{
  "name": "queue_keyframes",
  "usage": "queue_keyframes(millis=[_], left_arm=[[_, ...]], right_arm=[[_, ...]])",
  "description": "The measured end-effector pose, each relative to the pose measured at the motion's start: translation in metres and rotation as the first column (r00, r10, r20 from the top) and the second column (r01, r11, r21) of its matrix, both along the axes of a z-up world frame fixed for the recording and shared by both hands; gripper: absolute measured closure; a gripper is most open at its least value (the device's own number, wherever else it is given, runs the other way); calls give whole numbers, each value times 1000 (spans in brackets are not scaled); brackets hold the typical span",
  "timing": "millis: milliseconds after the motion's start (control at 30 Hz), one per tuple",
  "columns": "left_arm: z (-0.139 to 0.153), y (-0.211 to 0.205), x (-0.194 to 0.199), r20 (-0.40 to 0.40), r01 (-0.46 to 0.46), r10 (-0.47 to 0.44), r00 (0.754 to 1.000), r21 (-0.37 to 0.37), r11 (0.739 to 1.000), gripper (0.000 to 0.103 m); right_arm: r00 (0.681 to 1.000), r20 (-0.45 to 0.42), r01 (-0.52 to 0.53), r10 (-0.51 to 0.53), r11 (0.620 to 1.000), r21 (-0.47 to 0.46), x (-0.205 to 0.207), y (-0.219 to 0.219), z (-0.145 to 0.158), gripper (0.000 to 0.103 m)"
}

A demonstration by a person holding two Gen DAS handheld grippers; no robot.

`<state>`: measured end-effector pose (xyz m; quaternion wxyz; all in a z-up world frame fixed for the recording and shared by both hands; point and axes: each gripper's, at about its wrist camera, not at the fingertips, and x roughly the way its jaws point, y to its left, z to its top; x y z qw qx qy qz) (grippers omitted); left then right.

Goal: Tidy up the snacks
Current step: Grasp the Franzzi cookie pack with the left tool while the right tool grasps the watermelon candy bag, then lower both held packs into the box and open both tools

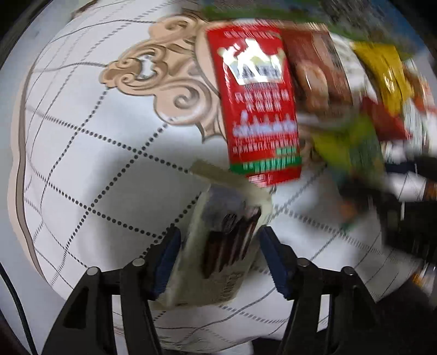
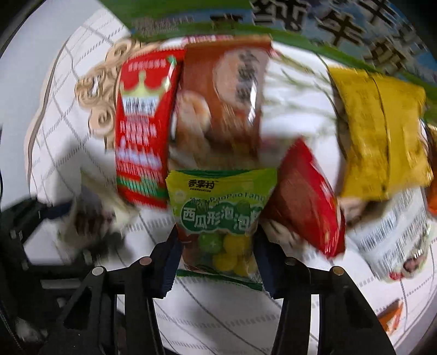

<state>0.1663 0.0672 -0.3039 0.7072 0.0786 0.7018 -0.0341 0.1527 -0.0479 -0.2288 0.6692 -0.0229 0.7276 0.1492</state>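
Observation:
My left gripper is shut on a beige snack packet with dark chocolate sticks printed on it, held above the white patterned tablecloth. My right gripper is shut on a green bag of round gum balls. Ahead lie a red packet with a crown, also in the right wrist view, a brown pastry packet, a small red packet and a yellow packet. The left gripper and its beige packet show blurred at the left of the right wrist view.
A large green and blue box stands along the far side behind the snacks. A white packet with a barcode lies at the right. An orange item lies at the near right. Both views are motion-blurred.

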Motion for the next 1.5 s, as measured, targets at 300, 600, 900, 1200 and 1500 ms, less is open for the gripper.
queue_keyframes(millis=[300, 600, 900, 1200, 1500], left_arm=[[13, 48, -3, -60, -405, 402, 914, -206, 891, 48], [0, -12, -12, -48, -29, 35, 998, 115, 993, 42], [6, 30, -32, -91, -408, 399, 913, -123, 905, 45], [15, -18, -33, 48, -325, 328, 943, -65, 943, 47], [109, -72, -11, 143, -242, 274, 951, -209, 948, 49]], right_arm=[[997, -54, 58, -57, 998, 27, -29, -33, 3, 49], [998, -44, 54, -55, 999, -5, -27, -22, -9, 36], [999, 8, 48, -48, 998, -28, -37, -24, -7, 49], [998, 35, 56, -56, 998, 4, -30, -31, -6, 52], [985, 110, 111, -134, 975, 193, -30, -68, 88, 52]])
